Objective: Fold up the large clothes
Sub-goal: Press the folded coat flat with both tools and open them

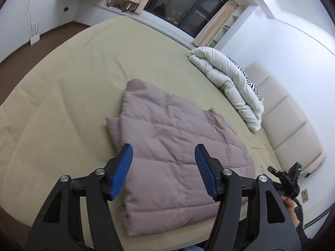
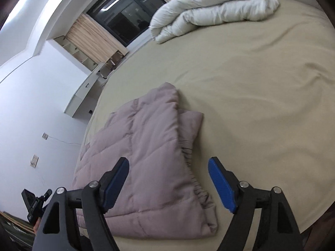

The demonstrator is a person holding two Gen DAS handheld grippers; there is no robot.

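A mauve quilted down coat (image 1: 167,146) lies folded into a thick stack on the beige bed sheet (image 1: 62,96). It also shows in the right wrist view (image 2: 146,163), with its elastic hem facing right. My left gripper (image 1: 163,150) is open and empty, hovering above the near part of the coat. My right gripper (image 2: 168,165) is open and empty, above the coat's near right edge. Part of the right gripper's rear shows in the left wrist view (image 1: 286,177), and the left gripper's rear shows in the right wrist view (image 2: 35,202).
A cream duvet with a zebra-print pillow (image 1: 232,79) lies bundled at the head of the bed, also in the right wrist view (image 2: 209,6). A padded headboard (image 1: 286,115) runs along the right. A dark window with curtains (image 1: 184,4) is behind the bed. A white router (image 1: 35,35) stands on the floor.
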